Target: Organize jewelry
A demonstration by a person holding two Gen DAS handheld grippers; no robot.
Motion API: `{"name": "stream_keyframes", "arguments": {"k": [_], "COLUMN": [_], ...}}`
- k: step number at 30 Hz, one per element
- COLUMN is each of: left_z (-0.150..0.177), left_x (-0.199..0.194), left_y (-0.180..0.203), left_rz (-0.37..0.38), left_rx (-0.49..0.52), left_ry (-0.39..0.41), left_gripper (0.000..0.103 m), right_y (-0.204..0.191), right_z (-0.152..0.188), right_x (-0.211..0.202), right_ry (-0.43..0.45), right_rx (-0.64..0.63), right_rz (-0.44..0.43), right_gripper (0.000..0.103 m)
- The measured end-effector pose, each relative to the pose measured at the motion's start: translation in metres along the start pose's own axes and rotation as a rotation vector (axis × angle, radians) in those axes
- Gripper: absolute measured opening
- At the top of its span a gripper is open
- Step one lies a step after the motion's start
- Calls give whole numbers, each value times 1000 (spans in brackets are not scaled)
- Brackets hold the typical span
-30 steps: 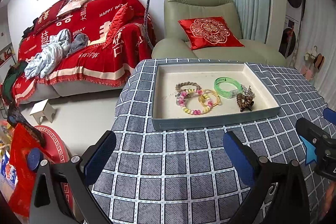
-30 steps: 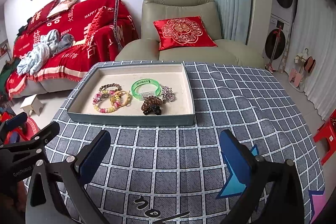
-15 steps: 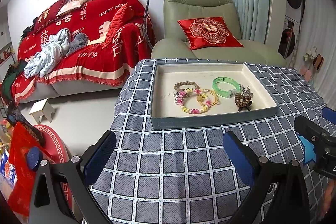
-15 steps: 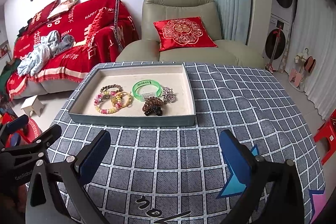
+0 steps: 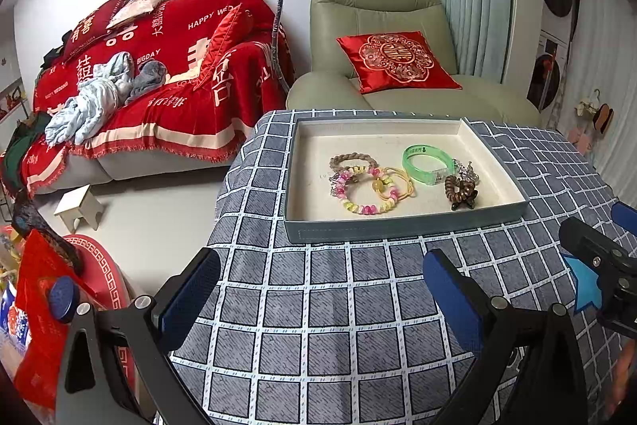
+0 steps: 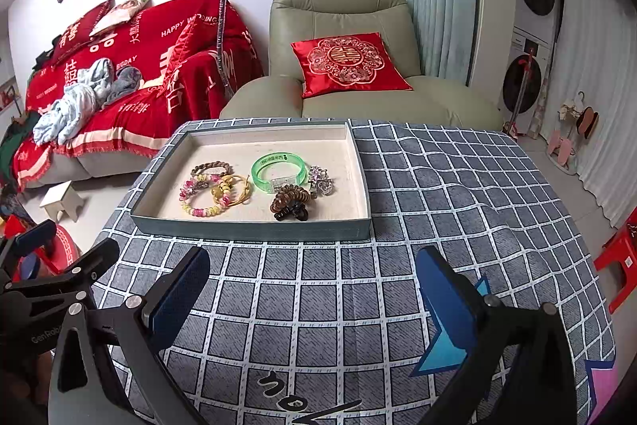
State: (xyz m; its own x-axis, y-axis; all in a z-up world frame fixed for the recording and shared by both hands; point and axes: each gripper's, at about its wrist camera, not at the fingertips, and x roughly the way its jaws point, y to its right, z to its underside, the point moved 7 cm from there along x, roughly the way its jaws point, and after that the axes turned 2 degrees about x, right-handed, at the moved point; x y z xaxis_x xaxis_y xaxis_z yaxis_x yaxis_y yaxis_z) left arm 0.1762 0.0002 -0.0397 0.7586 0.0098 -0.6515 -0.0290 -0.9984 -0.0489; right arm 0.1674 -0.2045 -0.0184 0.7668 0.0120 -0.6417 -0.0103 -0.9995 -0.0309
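A grey-blue tray [image 5: 402, 228] [image 6: 251, 230] with a cream lining stands at the far side of the checked tablecloth. In it lie a green bangle [image 5: 426, 162] [image 6: 278, 171], a pink and yellow bead bracelet [image 5: 360, 190] [image 6: 199, 194], a brown braided bracelet [image 5: 352, 160] [image 6: 211, 168], a yellow cord bracelet [image 6: 235, 190], a brown coil hair tie with a dark clip [image 5: 460, 190] [image 6: 288, 204] and a silver charm piece [image 6: 320, 180]. My left gripper [image 5: 320, 291] and right gripper [image 6: 312, 287] are both open and empty, over the cloth in front of the tray.
The table's left edge [image 5: 223, 194] drops to the floor. A small white stool [image 5: 77, 208] and red items stand on the floor at left. A green armchair with a red cushion [image 6: 346, 62] and a red-covered sofa [image 5: 159, 66] are behind the table.
Both grippers have drawn back slightly from the tray and stay open. The jewelry in the tray has not moved.
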Motion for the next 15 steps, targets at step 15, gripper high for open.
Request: {"name": "stream_keyframes", "arguments": {"k": [15], "left_z": [0], "left_x": [1], "left_y": [-1], "left_rz": [0], "left_rx": [-1], "left_ry": [-4], "left_gripper": [103], "right_y": [0], "right_z": [0], "right_x": [0], "right_ry": [0], "right_rx": [0], "right_rz": [1], "right_gripper": [103]}}
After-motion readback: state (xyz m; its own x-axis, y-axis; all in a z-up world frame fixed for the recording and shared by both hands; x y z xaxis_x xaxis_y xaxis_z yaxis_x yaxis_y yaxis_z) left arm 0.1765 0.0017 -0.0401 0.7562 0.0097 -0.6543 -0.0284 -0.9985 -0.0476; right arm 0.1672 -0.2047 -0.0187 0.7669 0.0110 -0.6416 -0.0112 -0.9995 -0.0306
